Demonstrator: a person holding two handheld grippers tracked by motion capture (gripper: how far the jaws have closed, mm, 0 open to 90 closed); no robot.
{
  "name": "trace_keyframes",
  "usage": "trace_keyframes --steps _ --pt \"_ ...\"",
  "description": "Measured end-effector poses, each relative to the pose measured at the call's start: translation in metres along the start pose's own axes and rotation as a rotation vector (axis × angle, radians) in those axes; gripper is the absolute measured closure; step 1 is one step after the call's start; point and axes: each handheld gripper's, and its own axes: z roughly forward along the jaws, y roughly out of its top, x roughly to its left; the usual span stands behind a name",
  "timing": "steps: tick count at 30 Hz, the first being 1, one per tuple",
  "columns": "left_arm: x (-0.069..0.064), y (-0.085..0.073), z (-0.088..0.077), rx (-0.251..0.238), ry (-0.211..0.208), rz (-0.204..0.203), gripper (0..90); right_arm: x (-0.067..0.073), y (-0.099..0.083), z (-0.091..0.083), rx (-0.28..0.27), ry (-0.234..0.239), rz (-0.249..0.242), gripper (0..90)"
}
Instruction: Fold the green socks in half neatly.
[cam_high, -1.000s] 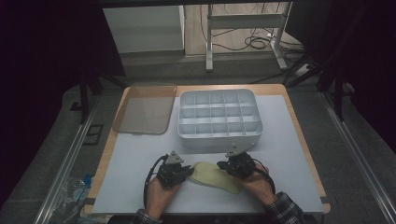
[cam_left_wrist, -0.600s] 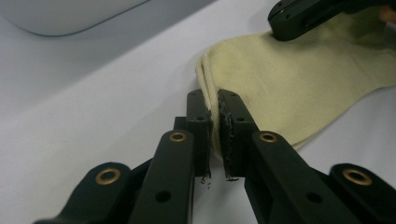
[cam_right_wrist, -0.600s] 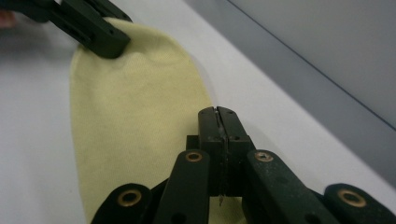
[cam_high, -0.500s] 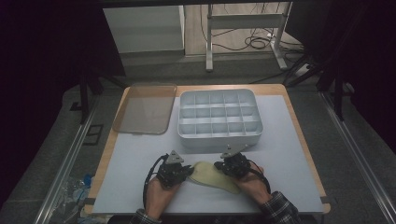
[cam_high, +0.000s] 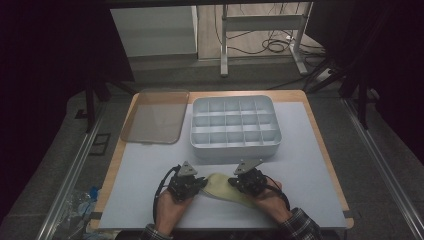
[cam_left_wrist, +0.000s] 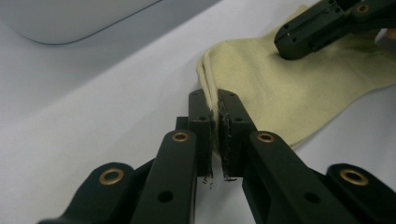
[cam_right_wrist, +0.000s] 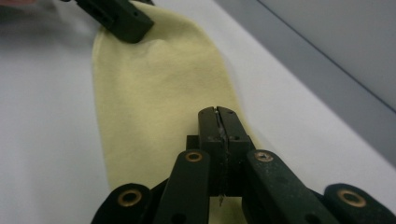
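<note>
A pale yellow sock lies flat on the white mat near the table's front edge, between both hands. My left gripper is shut on the sock's ribbed cuff edge, with the fabric pinched between the pads. It shows at the sock's left end in the high view. My right gripper is shut, its tips resting on top of the sock toward its right end. I see no fabric between its jaws. Each gripper view shows the other gripper farther off on the sock.
A white box with several compartments stands just behind the hands at the middle of the table. A clear lid lies at the back left. The wooden table edge frames the mat.
My right gripper has edged slightly to the left over the sock. The left gripper has stayed where it was, still holding the cuff.
</note>
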Motion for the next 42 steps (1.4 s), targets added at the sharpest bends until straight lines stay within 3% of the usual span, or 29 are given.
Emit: trace_keyframes --steps 26,42 --pt "-0.009 0.009 -0.009 -0.035 0.023 0.038 84.9 0.03 -0.009 -0.008 0.0 0.087 -0.021 89.3" --pt "-0.018 0.016 -0.014 -0.044 0.033 0.072 85.1 0.037 -0.011 -0.007 0.006 0.091 -0.058 89.6"
